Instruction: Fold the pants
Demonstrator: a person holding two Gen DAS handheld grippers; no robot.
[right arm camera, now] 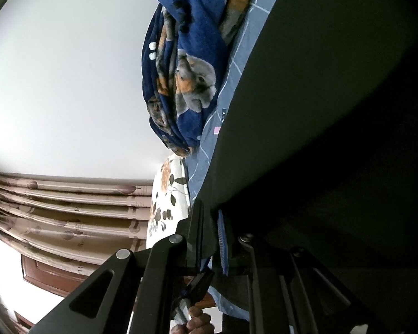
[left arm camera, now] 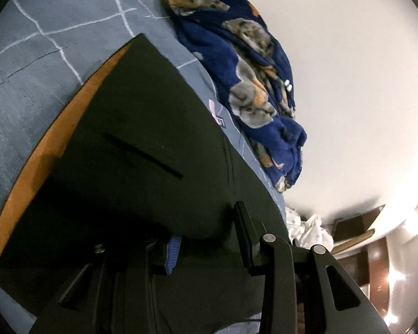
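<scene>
**Dark pants between two tongs on a bed**

Left wrist view: the left gripper [left arm camera: 209, 239] stands released, fingers spread, over smooth dark pants [left arm camera: 142, 150] spread ahead on a grey-blue checked sheet [left arm camera: 41, 55]. A plush blue blanket [left arm camera: 253, 78] bunches beyond.

Right wrist view: the right gripper [right arm camera: 210, 239] is clenched on the pants' [right arm camera: 306, 111] edge.

I can read no text anywhere; the small pink mark on my bedsheet [left arm camera: 216, 114] stays illegible.

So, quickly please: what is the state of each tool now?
Left tool: open, fingers astride the dark pants edge.
Right tool: closed on the pants.
</scene>
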